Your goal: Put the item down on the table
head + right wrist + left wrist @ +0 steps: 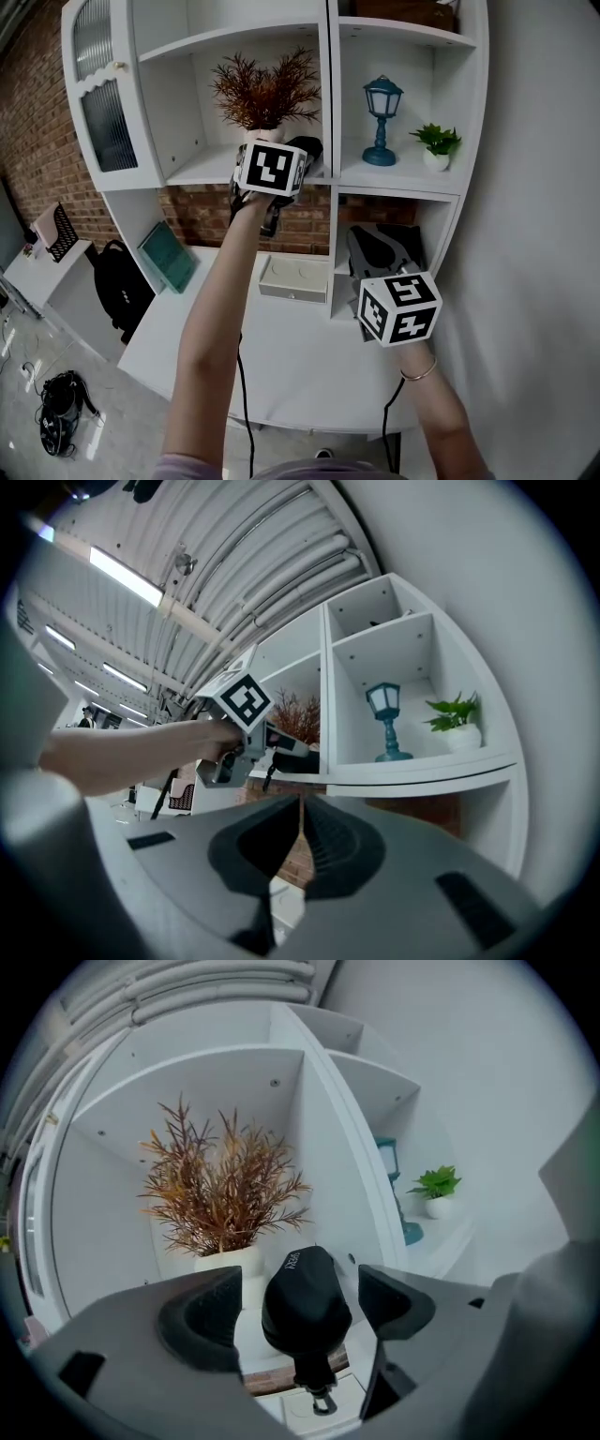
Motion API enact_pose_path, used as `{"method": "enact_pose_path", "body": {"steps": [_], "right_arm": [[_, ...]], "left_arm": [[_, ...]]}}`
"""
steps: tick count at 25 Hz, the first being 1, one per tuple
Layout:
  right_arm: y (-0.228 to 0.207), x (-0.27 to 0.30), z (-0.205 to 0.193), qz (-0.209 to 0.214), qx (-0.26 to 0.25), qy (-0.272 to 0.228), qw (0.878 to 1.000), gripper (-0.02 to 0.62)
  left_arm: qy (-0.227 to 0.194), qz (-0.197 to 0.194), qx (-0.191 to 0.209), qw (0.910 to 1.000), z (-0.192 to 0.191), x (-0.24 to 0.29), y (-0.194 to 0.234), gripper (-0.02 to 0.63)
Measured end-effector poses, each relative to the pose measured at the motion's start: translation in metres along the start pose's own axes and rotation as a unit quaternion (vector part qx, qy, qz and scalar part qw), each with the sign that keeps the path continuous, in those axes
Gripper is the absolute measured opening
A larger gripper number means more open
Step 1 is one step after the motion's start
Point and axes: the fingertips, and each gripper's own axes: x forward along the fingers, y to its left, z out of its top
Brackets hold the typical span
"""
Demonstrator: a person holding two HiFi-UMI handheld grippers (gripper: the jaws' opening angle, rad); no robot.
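Note:
A black, rounded item (305, 1302) with small pale lettering lies on the white shelf ledge (202, 173), in front of a potted russet plant (220, 1185). Its narrow end and a small hanging clip stick out over the shelf's front edge. My left gripper (300, 1309) is raised to that shelf and stands open around the item, with a gap showing on each side between the pads and the item. In the head view the item (307, 150) shows just past the left gripper's marker cube (272, 169). My right gripper (300, 832) is shut on nothing, held lower above the white table (309, 375).
The shelf unit also holds a blue lantern (382, 122) and a small green plant (438, 142) in the compartment to the right. On the table by the brick wall sit a white box (295, 278) and a teal panel (167, 255). A black bag (117, 281) stands left of the table.

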Motion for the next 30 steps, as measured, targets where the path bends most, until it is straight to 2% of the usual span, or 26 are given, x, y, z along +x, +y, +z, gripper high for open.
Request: {"method": "enact_pose_path", "body": {"steps": [5, 10, 15, 19, 30], "right_arm": [[0.009, 0.000, -0.003, 0.005, -0.001, 0.003, 1.000, 0.005], [0.017, 0.000, -0.003, 0.010, 0.002, 0.004, 1.000, 0.005], [0.023, -0.002, -0.007, 0.013, 0.005, 0.006, 1.000, 0.005], [0.027, -0.004, -0.013, 0.014, 0.009, 0.010, 1.000, 0.005], [0.036, -0.019, -0.035, 0.007, 0.023, 0.025, 0.999, 0.005]], "left_arm": [[-0.057, -0.008, -0.033, 0.9978, 0.003, -0.034, 0.003, 0.374], [-0.111, -0.031, -0.080, 0.9902, 0.000, -0.073, 0.006, 0.368], [-0.141, -0.029, -0.071, 0.9871, -0.017, -0.102, -0.001, 0.309], [-0.141, -0.034, -0.064, 0.9874, -0.042, -0.115, -0.011, 0.265], [-0.127, -0.049, -0.094, 0.9862, -0.124, -0.138, -0.039, 0.149]]}}
